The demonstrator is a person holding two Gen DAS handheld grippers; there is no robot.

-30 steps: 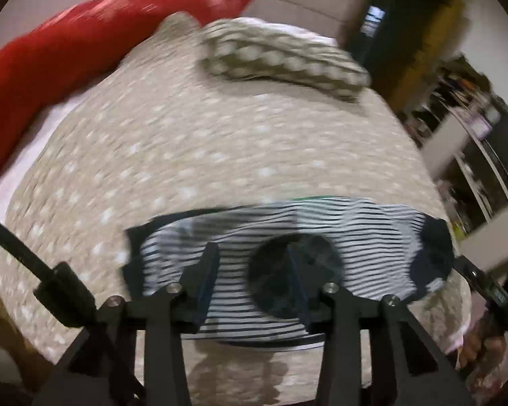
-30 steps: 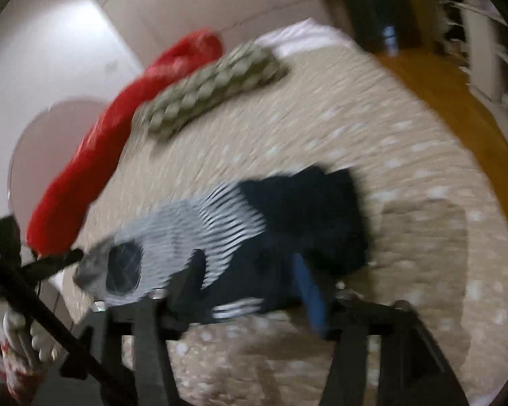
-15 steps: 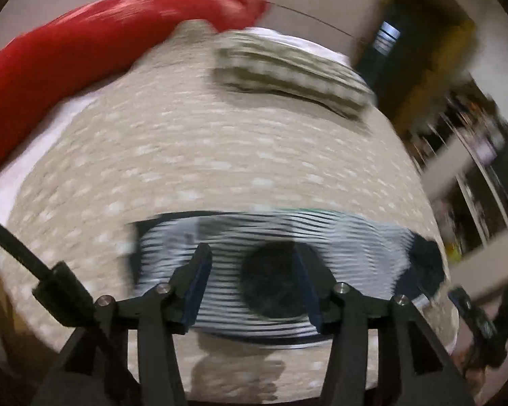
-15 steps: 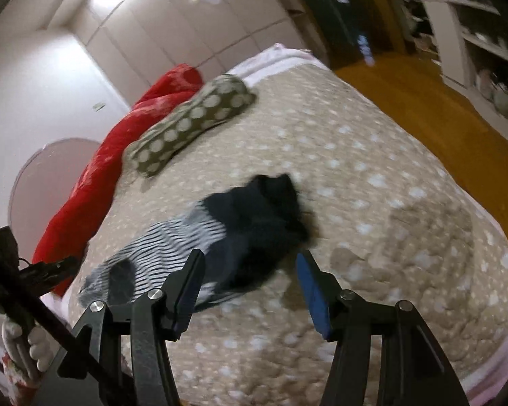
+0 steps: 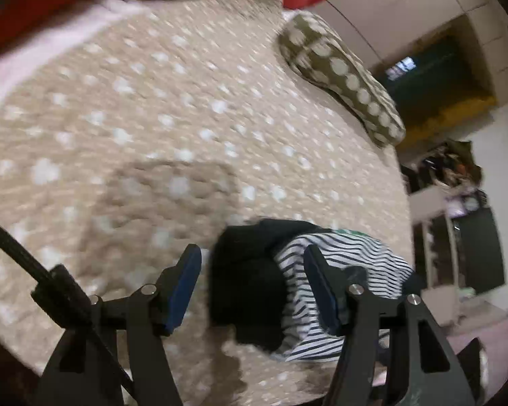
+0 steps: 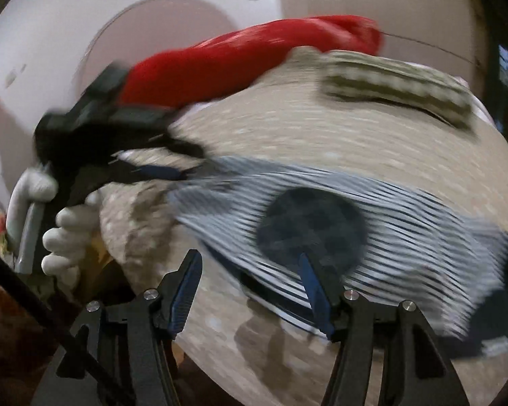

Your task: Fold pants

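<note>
The striped pants (image 6: 406, 223), soft knit with a dark round patch, lie along the near edge of the dotted beige bedspread (image 5: 152, 118). Half a second ago the left gripper (image 5: 250, 267) faced the patch; now it hangs wide open over the dark end. The right gripper (image 6: 250, 270), also wide, holds nothing.

No text, label, brand, number or sign can be read in either view; both pictures are blurred by motion
</note>
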